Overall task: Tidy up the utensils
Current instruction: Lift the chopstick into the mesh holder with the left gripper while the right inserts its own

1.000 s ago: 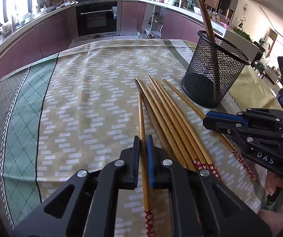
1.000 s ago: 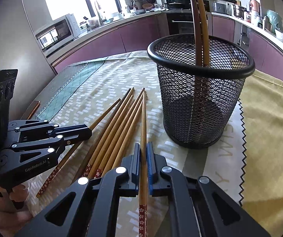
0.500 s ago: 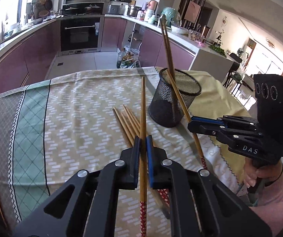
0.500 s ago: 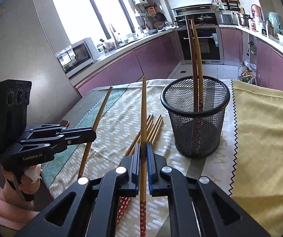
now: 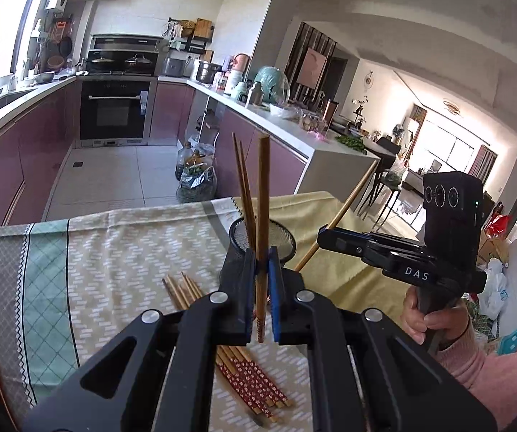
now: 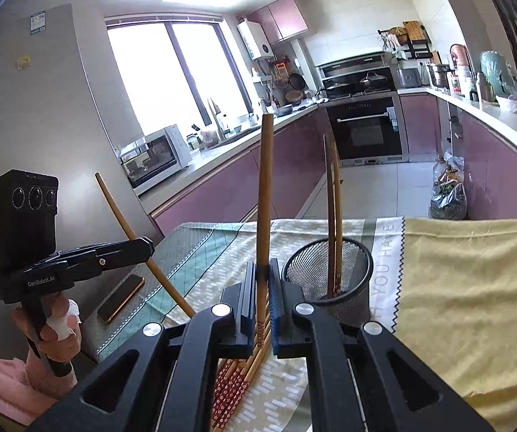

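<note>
My left gripper (image 5: pixel 262 262) is shut on a wooden chopstick (image 5: pixel 262 194), held upright above the table. It also shows in the right wrist view (image 6: pixel 146 248), with its chopstick (image 6: pixel 121 212) slanting. My right gripper (image 6: pixel 263 273) is shut on another chopstick (image 6: pixel 264 187), held upright just left of the black mesh holder (image 6: pixel 344 288). It also shows in the left wrist view (image 5: pixel 325 235). The holder (image 5: pixel 280 239) has two chopsticks (image 6: pixel 332 208) standing in it. Several chopsticks (image 5: pixel 244 370) with red patterned ends lie on the tablecloth below.
A patterned cloth (image 5: pixel 114 270) and a yellow cloth (image 6: pixel 474 288) cover the table. A phone (image 6: pixel 121 297) lies near the table's left edge. Kitchen counters and an oven (image 5: pixel 114 111) stand behind.
Both grippers have risen well above the table, each with its chopstick, and tilted them more upright. The holder and the loose chopsticks now sit lower and farther away.
</note>
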`<action>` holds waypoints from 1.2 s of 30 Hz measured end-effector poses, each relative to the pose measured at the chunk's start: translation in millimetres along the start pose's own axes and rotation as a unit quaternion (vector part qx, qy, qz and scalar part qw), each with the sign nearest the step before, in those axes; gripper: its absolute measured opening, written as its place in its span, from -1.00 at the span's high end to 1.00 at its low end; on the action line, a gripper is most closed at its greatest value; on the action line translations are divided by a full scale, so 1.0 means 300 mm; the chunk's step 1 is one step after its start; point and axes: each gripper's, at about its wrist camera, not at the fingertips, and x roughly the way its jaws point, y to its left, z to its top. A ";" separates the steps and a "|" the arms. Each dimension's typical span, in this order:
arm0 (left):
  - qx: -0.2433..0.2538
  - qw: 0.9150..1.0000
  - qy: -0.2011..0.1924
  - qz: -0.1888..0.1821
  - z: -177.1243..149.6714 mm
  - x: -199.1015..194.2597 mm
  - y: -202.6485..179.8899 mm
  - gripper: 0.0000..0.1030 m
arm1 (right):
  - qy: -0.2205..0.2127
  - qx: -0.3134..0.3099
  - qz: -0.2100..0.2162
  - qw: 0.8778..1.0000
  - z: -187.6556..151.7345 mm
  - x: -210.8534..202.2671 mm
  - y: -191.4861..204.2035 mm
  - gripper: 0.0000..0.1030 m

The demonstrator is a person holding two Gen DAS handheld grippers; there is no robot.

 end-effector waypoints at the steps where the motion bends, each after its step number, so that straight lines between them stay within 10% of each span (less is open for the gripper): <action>1: -0.001 1.000 -0.007 -0.001 0.020 0.002 -0.004 0.85 | -0.006 -0.003 0.000 1.000 0.018 -0.009 0.000 0.89; 18: 0.013 0.998 -0.053 0.018 0.307 0.141 -0.076 0.85 | -0.044 -0.043 -0.063 0.996 0.207 -0.026 -0.066 0.89; 36: 0.029 0.994 0.098 0.033 0.177 0.473 0.014 0.85 | 0.094 -0.029 -0.070 0.993 0.136 0.192 -0.132 0.89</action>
